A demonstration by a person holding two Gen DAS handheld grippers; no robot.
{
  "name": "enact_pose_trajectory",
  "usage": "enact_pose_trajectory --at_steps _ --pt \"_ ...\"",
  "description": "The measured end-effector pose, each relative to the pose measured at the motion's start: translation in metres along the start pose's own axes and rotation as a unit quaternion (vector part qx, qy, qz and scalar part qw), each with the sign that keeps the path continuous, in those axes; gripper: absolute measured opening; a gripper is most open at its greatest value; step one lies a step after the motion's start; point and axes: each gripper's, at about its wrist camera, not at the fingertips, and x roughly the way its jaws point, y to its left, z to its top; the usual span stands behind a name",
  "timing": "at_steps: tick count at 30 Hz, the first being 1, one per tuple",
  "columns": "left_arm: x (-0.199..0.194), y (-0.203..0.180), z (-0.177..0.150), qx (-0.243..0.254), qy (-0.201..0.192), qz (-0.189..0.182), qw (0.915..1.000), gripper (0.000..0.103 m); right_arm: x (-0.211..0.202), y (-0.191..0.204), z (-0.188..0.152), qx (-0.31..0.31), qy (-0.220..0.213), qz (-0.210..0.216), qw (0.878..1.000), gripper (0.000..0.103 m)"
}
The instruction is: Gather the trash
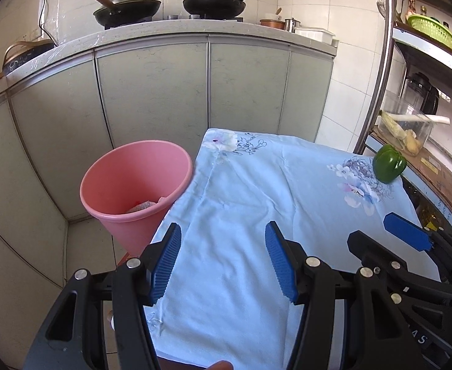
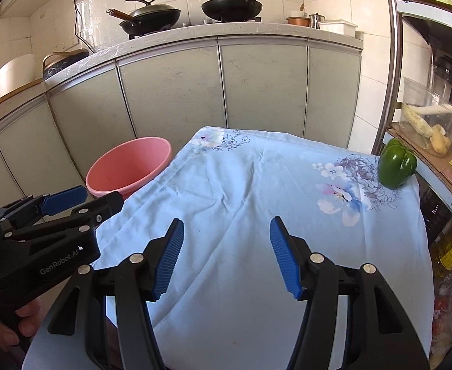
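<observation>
Both grippers empty above the cleared cloth.
Left gripper [image 1: 222, 259] and right gripper [image 2: 226, 256] hold blue ribbed jaws apart over the pale-blue floral tablecloth [image 2: 256, 215]; crumpled trash [image 1: 144, 206] lies inside the pink plastic bucket [image 1: 134, 191]; the collecting looks near finished, so next comes a search for leftovers.

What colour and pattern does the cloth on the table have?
The cloth is light blue with printed flowers, seen best in the right wrist view.

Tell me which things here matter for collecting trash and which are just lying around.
For the job: pink bin with scraps inside, left gripper, right gripper, both open.

Lying about: green pepper, floral cloth, two pans, green basket.
</observation>
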Motion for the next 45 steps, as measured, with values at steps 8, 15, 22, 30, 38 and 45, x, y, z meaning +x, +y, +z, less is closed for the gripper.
enact_pose_trajectory --at_steps 8,15,22,30,38,45 --pt "-0.001 -0.004 0.005 0.006 -0.006 0.000 1.0000 0.056 -0.003 -0.004 0.001 0.006 -0.007 -0.012 1.000 0.059" --pt "0.002 -0.019 0.015 0.018 -0.015 -0.017 0.9996 0.056 -0.008 -0.018 -0.003 0.026 -0.014 -0.039 0.999 0.059" --pt "0.003 -0.035 0.009 0.041 -0.016 -0.026 0.9987 0.056 -0.008 -0.026 -0.007 0.041 -0.008 -0.050 0.998 0.059" --pt "0.002 -0.038 0.006 0.047 -0.016 -0.027 0.9984 0.055 -0.007 -0.026 -0.009 0.042 -0.007 -0.053 0.998 0.059" --pt "0.002 -0.038 0.004 0.046 -0.013 -0.028 0.9985 0.055 -0.007 -0.024 -0.009 0.039 -0.008 -0.056 0.998 0.059" --pt "0.003 -0.037 0.003 0.044 -0.010 -0.026 0.9986 0.055 -0.008 -0.022 -0.010 0.035 -0.009 -0.056 0.998 0.059"
